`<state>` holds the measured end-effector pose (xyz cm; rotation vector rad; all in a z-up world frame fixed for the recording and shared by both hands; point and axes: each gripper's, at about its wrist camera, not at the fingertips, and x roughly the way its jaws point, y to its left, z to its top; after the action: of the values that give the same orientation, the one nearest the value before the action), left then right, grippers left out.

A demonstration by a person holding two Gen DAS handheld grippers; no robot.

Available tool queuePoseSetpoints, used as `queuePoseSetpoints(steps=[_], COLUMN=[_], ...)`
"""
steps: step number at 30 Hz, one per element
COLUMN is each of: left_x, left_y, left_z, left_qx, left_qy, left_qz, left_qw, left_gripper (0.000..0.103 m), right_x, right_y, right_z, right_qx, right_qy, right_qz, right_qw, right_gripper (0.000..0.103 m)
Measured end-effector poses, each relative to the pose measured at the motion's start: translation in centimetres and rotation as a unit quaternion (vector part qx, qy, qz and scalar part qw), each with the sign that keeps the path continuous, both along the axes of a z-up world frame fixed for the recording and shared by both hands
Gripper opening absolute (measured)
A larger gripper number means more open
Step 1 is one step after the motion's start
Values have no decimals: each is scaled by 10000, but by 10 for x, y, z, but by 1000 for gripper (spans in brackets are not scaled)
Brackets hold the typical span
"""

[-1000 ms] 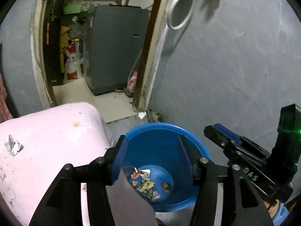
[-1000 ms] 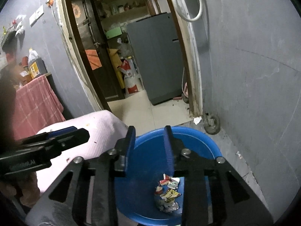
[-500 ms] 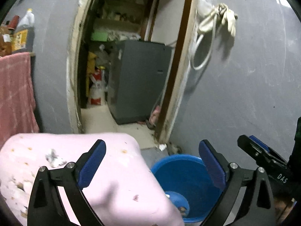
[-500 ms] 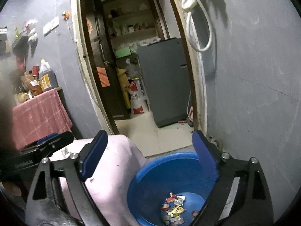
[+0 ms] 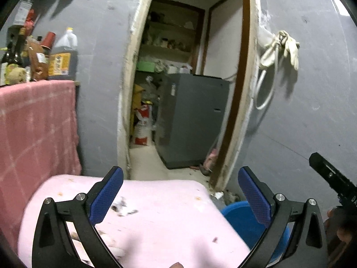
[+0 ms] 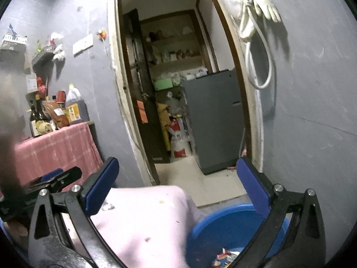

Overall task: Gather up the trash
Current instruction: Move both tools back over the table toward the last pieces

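Note:
A blue basin point(image 6: 223, 225) stands on the floor beside a pink-covered surface point(image 5: 167, 212), with several wrappers point(image 6: 225, 258) lying in its bottom. In the left wrist view only the basin's rim point(image 5: 241, 221) shows. A crumpled grey scrap point(image 5: 123, 208) lies on the pink cover, close to my left gripper's left finger. My left gripper point(image 5: 180, 178) hovers over the pink surface, jaws opening wide, nothing between them. My right gripper point(image 6: 177, 169) hangs above the basin's near edge, its jaws also opening and empty. Each gripper shows at the edge of the other's view.
A doorway straight ahead leads to a grey cabinet point(image 5: 194, 120) and cluttered shelves. A table under a pink checked cloth point(image 5: 33, 122) with bottles stands at the left. Gloves and a white hose point(image 5: 279, 49) hang on the grey wall at the right.
Both grippers' jaws spread from narrow to wide. Both have risen and tilted up, away from the basin, which has slid to the lower edge of each view; the left one has shifted over the pink surface.

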<state>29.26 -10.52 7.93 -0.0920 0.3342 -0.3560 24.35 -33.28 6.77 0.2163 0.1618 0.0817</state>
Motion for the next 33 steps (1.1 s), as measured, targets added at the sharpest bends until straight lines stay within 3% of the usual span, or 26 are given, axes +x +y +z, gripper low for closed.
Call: queuePoseSetpoints(steps=[9, 21, 33], left_x=[-5, 4, 34], left_y=[54, 120, 159], left_z=[5, -18, -61], left_qx=[32, 114, 322], left_qy=[-185, -113, 499], left_qz=[467, 1133, 1645], left_qw=[9987, 9934, 9846], left_gripper=[101, 101, 101], right_x=[20, 59, 126], right_y=[54, 124, 175], right_z=[4, -16, -63], right_qx=[-50, -159, -580], right_qy=[-125, -67, 1054], right_qz=[420, 1061, 1731], right_qw=[9990, 9942, 9775], right_gripper=[103, 103, 103])
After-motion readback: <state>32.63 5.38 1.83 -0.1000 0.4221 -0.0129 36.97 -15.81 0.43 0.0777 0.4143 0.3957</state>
